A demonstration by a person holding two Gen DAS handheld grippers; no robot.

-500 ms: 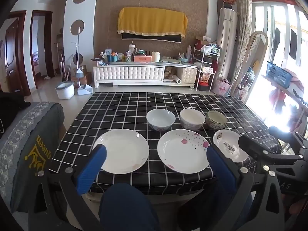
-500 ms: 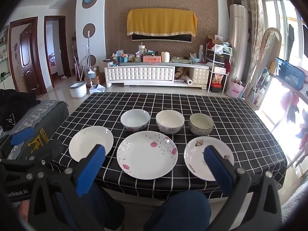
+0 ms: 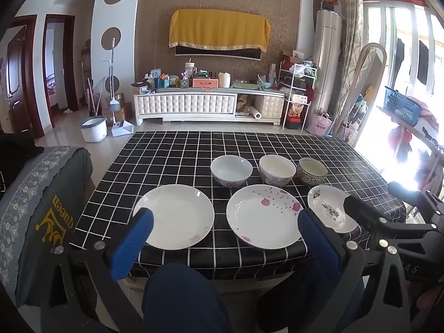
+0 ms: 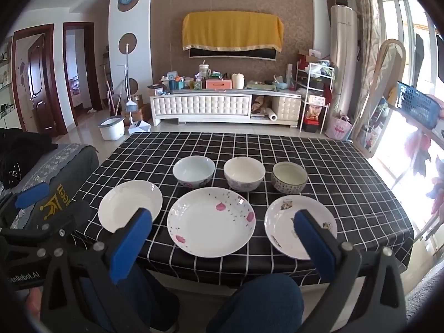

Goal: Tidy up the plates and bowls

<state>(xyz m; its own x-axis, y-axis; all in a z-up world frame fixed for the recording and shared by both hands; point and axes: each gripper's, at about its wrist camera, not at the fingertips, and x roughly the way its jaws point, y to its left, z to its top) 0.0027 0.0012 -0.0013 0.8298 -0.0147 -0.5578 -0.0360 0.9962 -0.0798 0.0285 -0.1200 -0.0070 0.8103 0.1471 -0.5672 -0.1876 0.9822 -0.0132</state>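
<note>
Both sets of jaws are wide with nothing between them, left gripper (image 3: 224, 238) and right gripper (image 4: 222, 236) hanging just off the near edge of the bench (image 4: 347, 172). It's got a black grid cloth. Near row: plain white plate (image 4: 130, 205) on the left, pink-petal plate (image 4: 212, 220) in the middle, small patterned plate (image 4: 280, 222) on the right. Behind them sit the pale blue bowl (image 4: 193, 170), cream bowl (image 4: 244, 172) and dark patterned bowl (image 4: 289, 176). Far off there's a white TV cabinet (image 4: 202, 105) under a yellow cloth (image 4: 231, 30). The window side is blown out, and the right gripper covers part of the small plate.
</note>
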